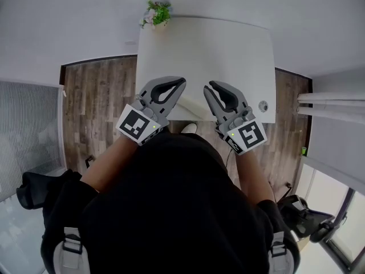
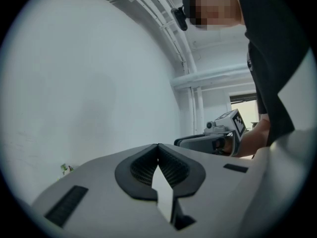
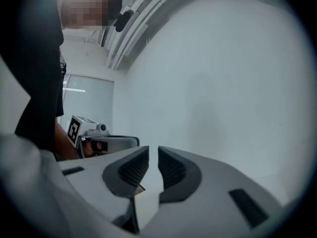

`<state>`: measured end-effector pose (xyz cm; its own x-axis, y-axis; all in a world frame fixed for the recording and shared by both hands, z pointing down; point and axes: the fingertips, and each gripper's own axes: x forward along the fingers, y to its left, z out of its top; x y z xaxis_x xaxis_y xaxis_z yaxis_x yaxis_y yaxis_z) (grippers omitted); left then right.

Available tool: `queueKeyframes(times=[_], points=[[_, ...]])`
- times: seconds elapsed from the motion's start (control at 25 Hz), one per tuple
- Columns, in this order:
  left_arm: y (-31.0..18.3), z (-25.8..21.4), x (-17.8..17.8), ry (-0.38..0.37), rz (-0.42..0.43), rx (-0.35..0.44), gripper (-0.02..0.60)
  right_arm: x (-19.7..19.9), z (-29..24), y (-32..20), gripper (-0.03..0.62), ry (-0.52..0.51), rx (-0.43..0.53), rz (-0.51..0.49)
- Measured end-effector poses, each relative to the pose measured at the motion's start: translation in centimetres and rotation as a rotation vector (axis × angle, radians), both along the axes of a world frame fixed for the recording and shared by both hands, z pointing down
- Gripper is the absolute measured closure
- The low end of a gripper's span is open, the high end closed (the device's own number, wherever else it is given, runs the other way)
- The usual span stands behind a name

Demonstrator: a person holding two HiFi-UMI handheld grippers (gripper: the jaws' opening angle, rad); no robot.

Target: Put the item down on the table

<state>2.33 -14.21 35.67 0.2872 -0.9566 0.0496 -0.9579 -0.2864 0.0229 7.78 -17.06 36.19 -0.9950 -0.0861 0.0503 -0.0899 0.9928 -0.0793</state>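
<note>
Both grippers are held side by side at chest height over the near edge of a white table (image 1: 205,56). My left gripper (image 1: 183,80) points up and to the right; in its own view its black ribbed pads (image 2: 171,166) meet at the tips, the left gripper (image 2: 158,146) shut on nothing. My right gripper (image 1: 207,85) mirrors it. In its own view the right gripper (image 3: 153,151) shows a narrow gap between the pads with only the wall behind. Neither holds anything. A small grey round object (image 1: 263,105) lies at the table's near right corner.
A small potted plant (image 1: 157,13) stands at the table's far left corner. Dark wooden floor (image 1: 97,107) flanks the table. White pipes (image 1: 331,104) run along the right wall, and slatted blinds (image 1: 28,124) are at the left. A shoe tip (image 1: 189,128) shows under the table edge.
</note>
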Motion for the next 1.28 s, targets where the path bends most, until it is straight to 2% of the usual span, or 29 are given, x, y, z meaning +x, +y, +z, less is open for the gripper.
queueKeyframes(times=[0.12,0.36,0.88,1.28], points=[[0.1,-0.2,0.1,0.001,0.012,0.009,0.588,0.2,0.0,-0.1,0.562,0.011,0.016,0.023],[0.5,-0.8,0.5,-0.006,0.030,0.011,0.588,0.3,-1.0,0.3,0.591,-0.003,0.029,0.041],[0.6,-2.6,0.4,-0.026,0.033,0.038,0.588,0.5,-3.9,0.4,0.592,-0.047,0.052,0.038],[0.9,-1.9,0.5,-0.013,0.018,0.038,0.588,0.8,-3.4,0.6,0.592,-0.057,0.052,0.032]])
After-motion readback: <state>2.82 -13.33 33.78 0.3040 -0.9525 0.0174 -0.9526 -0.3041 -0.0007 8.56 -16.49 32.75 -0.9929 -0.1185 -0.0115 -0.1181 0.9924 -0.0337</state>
